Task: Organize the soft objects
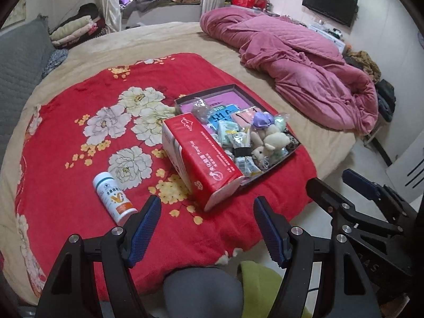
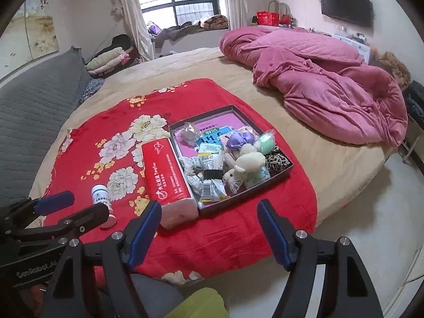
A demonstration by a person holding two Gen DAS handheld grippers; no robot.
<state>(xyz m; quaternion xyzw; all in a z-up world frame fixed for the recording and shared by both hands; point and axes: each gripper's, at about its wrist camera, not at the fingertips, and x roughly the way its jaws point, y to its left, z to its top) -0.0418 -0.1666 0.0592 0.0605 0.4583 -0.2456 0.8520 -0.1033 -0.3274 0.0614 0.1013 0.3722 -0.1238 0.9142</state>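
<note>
Jaws of both grippers (left gripper [image 1: 207, 226], right gripper [image 2: 209, 228]) gape empty; tray [image 2: 285, 168] ahead.

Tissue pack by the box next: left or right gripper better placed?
Probably left. The left gripper, open and empty, points almost straight at the red tissue pack; the right gripper, also open, faces the box corner instead.

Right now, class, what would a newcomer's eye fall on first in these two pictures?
First, the red floral blanket spread over the near part of the bed. On it sits a shallow box crowded with small plush toys, with a red tissue pack against its left side. A crumpled pink quilt lies at the bed's far right.
</note>
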